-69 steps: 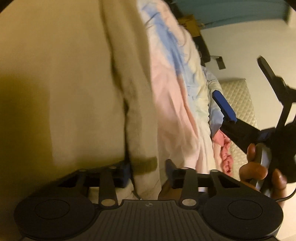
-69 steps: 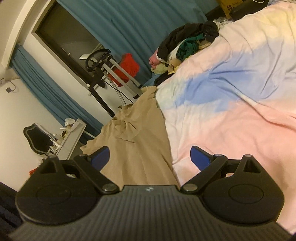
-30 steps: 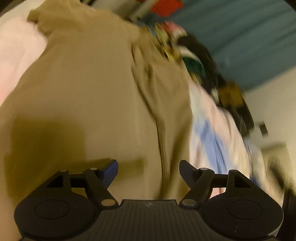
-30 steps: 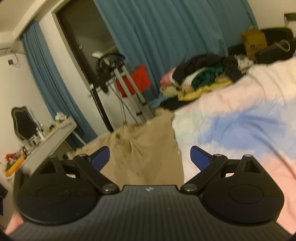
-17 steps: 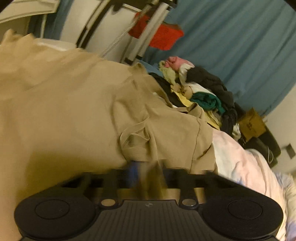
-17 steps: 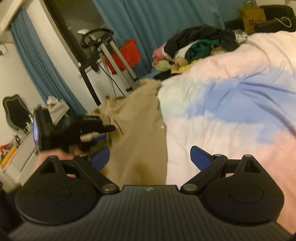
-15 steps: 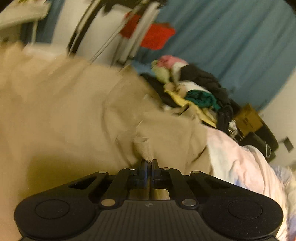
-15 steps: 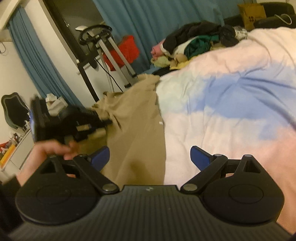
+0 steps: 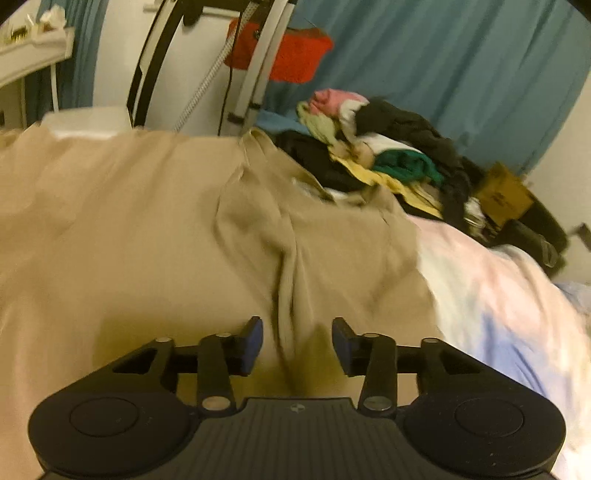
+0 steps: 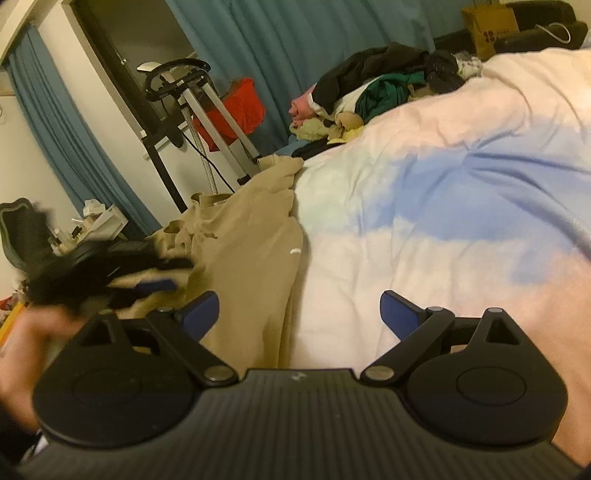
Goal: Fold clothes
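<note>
Left claw (image 9: 296, 345): parted, blue pads either side of a raised fold of the tan garment (image 9: 155, 236), nothing pinched between them, the fold's ridge running forward from the gap. Tan garment spread flat across the near side of the bed (image 9: 491, 295), filling the whole left and centre of the left wrist view, its right edge meeting the pastel pink, white and blue duvet. Blurred in the right wrist view, the same left claw (image 10: 155, 275) low over the crumpled far part of the garment (image 10: 251, 266), with the left hand (image 10: 26, 339) behind it at the frame's left edge.

Right claw (image 10: 299, 314): spread wide, holding nothing, above the line where the garment's edge lies on the duvet; left pad over tan cloth, right pad over bare bedcover. Garment stretching away ahead and to the left of this claw, toward the foot of the bed.

Farther off on the bed, well apart from both claws, a heap of mixed clothes (image 10: 376, 85) in black, green, pink and yellow. Behind it, blue curtains (image 10: 314, 37); to the left, a metal stand (image 10: 207, 110) with something red (image 10: 236, 110) behind it. Brown paper bag (image 10: 489, 27) at the far right, beyond the heap.
</note>
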`<state>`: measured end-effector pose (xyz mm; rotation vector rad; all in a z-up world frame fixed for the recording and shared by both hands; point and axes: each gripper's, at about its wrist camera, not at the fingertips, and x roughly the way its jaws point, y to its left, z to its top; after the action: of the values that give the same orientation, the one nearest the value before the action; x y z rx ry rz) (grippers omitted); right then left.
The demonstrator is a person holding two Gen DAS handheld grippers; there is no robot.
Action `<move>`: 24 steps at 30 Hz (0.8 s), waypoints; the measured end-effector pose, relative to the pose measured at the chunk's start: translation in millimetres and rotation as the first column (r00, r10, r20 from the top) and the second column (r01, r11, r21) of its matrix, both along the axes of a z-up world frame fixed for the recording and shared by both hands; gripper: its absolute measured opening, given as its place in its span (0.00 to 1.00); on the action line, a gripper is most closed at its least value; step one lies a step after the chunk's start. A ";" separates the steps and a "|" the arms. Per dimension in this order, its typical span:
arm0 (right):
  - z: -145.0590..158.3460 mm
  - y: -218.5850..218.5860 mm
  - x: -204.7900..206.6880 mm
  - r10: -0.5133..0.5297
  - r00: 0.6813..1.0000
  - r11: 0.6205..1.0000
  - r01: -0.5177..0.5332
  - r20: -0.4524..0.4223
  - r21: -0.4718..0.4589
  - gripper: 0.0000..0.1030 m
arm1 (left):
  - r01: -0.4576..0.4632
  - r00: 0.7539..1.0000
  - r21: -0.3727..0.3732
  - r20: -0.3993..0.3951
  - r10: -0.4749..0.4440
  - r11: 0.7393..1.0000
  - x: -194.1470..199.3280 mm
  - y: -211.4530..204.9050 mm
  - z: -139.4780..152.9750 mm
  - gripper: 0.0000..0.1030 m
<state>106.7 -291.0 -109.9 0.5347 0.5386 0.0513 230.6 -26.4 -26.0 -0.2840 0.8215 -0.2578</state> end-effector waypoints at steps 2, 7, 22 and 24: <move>3.2 -0.1 -2.8 0.001 1.000 1.000 -0.001 0.007 -0.002 0.93 | 0.050 0.998 -0.042 -0.033 -0.052 0.998 -42.7 12.6 4.4 0.49; 17.7 1.2 -16.5 -0.003 0.999 1.000 0.004 0.041 -0.026 0.93 | 0.125 0.966 -0.121 -0.209 -0.149 0.985 -153.1 32.1 -12.7 0.53; 53.6 34.2 -93.2 0.074 0.995 0.996 -0.071 0.071 -0.046 0.93 | 0.280 0.889 -0.102 -0.347 -0.298 0.955 -265.0 30.6 -45.3 0.23; 54.8 42.1 -97.1 0.082 0.994 0.993 -0.076 0.071 -0.085 0.93 | 0.273 0.886 -0.116 -0.355 -0.297 0.955 -265.8 34.2 -44.8 0.07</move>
<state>9.6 -248.9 -55.0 0.4290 0.4869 0.1234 -35.2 7.8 -70.8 -0.2741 1.2342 -0.5183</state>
